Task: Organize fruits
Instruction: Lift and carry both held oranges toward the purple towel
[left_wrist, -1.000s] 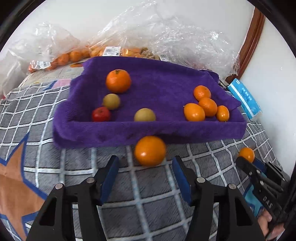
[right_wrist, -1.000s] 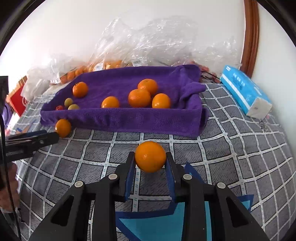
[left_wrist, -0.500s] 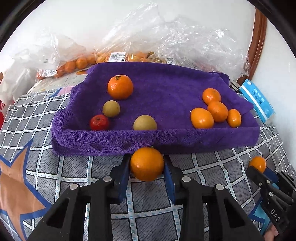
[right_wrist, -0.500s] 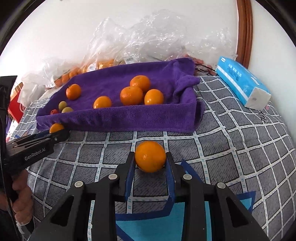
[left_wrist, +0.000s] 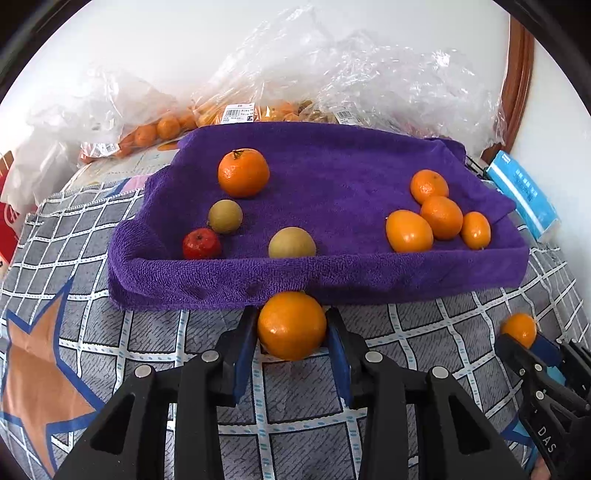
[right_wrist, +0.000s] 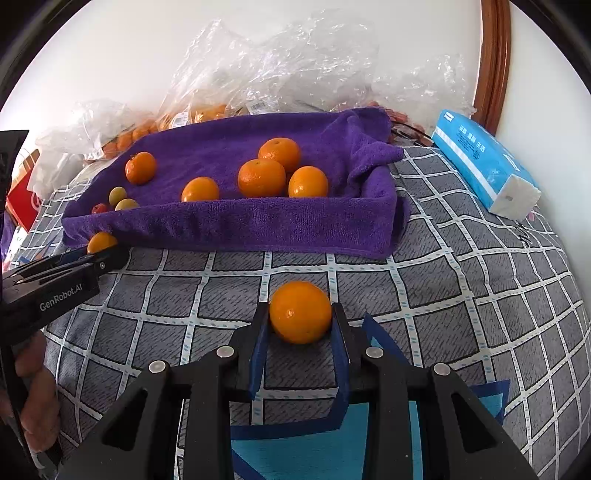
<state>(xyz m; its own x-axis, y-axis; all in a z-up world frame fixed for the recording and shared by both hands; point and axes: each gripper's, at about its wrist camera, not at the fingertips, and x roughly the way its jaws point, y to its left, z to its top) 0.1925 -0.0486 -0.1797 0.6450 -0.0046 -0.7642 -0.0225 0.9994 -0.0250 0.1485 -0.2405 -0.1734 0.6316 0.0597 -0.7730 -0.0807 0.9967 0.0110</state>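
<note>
The left claw (left_wrist: 291, 328) has closed, now pinching an orange (left_wrist: 291, 325) at lower centre; the right claw (right_wrist: 300, 317) pinches another orange (right_wrist: 300, 312), both ready for the purple tray (left_wrist: 332, 273).

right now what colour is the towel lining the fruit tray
Purple towel, plain with no pattern; clearest in the left wrist view.
</note>
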